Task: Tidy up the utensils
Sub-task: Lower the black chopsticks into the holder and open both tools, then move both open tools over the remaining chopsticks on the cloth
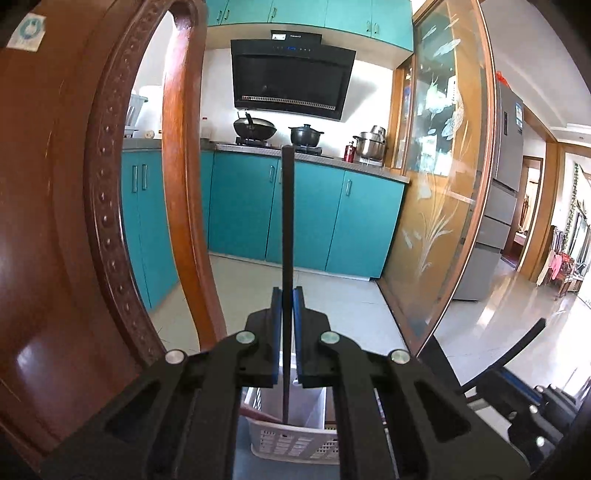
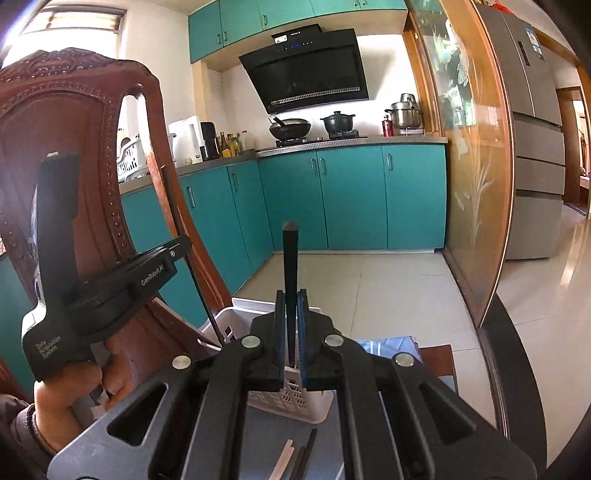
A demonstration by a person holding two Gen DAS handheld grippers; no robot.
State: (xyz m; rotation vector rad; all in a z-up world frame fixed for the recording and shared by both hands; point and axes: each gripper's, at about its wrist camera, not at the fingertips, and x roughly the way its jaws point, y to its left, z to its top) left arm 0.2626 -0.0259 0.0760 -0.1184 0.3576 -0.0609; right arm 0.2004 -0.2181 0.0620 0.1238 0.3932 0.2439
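While clamped, chopstick upright (vertical axis).

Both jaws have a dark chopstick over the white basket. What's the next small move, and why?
Probably lower the left gripper a little, then open. Its chopstick is upright with the lower tip already inside the white basket. The right gripper holds its chopstick over the same basket, so going one at a time should avoid a clash.

Bright daylight from a window at upper left and the open room at right; glare on glossy floor tiles; strong fisheye bending, dark vignetted corners; sharp throughout.
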